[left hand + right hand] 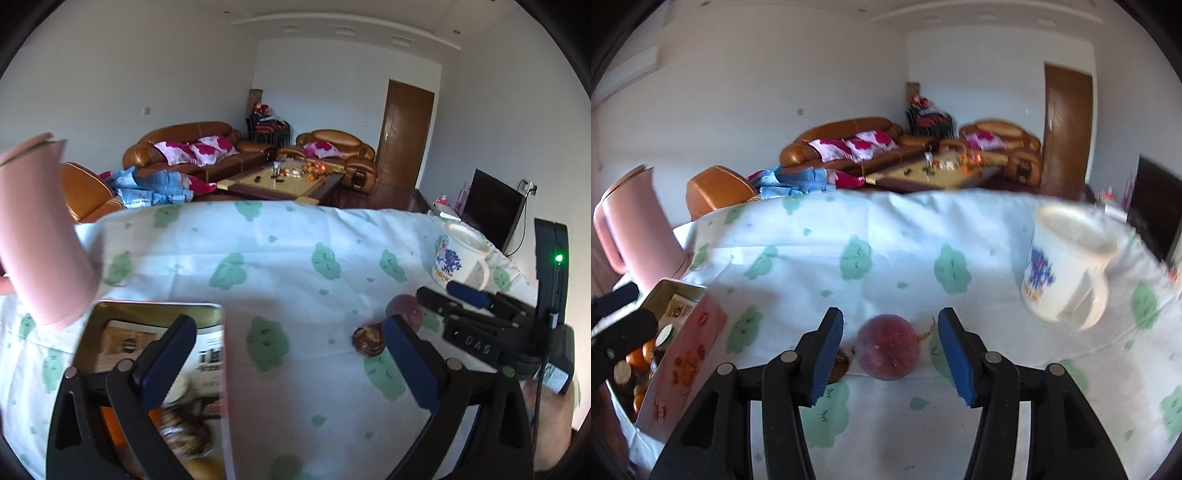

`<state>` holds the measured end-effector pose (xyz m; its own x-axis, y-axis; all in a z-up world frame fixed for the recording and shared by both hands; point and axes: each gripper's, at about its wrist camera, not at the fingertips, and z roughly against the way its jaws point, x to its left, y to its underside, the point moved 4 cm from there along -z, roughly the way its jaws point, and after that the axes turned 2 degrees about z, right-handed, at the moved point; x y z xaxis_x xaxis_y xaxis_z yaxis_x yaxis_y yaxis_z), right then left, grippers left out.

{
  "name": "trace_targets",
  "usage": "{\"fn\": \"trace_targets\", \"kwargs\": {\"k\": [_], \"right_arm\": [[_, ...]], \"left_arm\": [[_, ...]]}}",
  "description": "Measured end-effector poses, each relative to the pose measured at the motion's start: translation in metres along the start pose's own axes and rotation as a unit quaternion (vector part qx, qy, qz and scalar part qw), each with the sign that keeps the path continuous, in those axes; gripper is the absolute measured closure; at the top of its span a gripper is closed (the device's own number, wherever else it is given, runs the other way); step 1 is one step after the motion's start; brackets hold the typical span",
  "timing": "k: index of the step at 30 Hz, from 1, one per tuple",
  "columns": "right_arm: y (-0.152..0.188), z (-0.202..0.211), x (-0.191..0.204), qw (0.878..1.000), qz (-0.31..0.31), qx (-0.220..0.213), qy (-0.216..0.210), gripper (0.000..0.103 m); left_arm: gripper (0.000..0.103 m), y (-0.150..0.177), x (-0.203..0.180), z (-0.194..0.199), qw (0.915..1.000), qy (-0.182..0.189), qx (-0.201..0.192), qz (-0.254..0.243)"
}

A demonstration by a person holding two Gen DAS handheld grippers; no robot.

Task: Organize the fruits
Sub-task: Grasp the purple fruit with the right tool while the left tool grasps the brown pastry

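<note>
Two fruits lie on the worktop (pixel 886 258): a purple plum (pixel 888 347) and a brown fruit (pixel 367 339) touching it. The right tongs (pixel 890 354) are spread around the plum, not touching it. The left tongs (pixel 288 363) are spread wide and empty. The pink box (pixel 687 354) holds oranges (pixel 642 356). The white mug (pixel 1067 266) stands near.

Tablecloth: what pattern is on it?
White tablecloth with green cloud-like shapes; the left wrist view shows it sharpest.
</note>
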<state>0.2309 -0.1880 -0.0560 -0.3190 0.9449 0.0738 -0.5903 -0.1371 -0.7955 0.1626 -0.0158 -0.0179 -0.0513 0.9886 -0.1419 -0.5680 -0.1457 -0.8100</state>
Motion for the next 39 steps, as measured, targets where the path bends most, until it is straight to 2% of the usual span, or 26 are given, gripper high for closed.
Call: {"fn": "trace_targets", "kwargs": {"k": [7, 10, 14, 18, 24, 29, 32, 39], "right_arm": [[0.007, -0.034, -0.005, 0.999, -0.022, 0.031, -0.006, 0.047], [0.009, -0.047, -0.008, 0.998, -0.029, 0.046, -0.011, 0.039], [0.012, -0.053, -0.013, 0.996, -0.050, 0.060, -0.032, 0.039], [0.021, -0.060, -0.015, 0.993, -0.057, 0.091, -0.054, 0.051], [0.024, -0.045, -0.016, 0.994, -0.056, 0.070, -0.055, 0.051], [0.027, -0.025, -0.028, 0.998, -0.042, 0.047, 0.005, 0.051], [0.029, -0.019, -0.042, 0.997, -0.060, 0.044, 0.013, 0.051], [0.031, -0.018, -0.056, 0.995, -0.089, 0.045, 0.007, 0.051]], "left_arm": [[0.000, 0.005, -0.007, -0.025, 0.9996, -0.024, 0.008, -0.009], [0.000, 0.005, -0.005, -0.029, 0.9997, -0.021, 0.009, -0.003], [0.000, 0.006, -0.004, -0.035, 0.9996, -0.024, 0.012, -0.002], [0.000, 0.007, -0.009, -0.038, 0.9996, -0.025, 0.016, -0.006], [0.000, 0.010, -0.019, -0.043, 0.9995, -0.022, 0.020, -0.014], [0.000, 0.017, -0.032, -0.053, 0.9988, -0.014, 0.034, -0.033], [0.003, 0.021, -0.041, -0.060, 0.9977, -0.005, 0.047, -0.048], [0.019, 0.028, -0.055, -0.087, 0.9937, 0.025, 0.096, -0.052]]}}
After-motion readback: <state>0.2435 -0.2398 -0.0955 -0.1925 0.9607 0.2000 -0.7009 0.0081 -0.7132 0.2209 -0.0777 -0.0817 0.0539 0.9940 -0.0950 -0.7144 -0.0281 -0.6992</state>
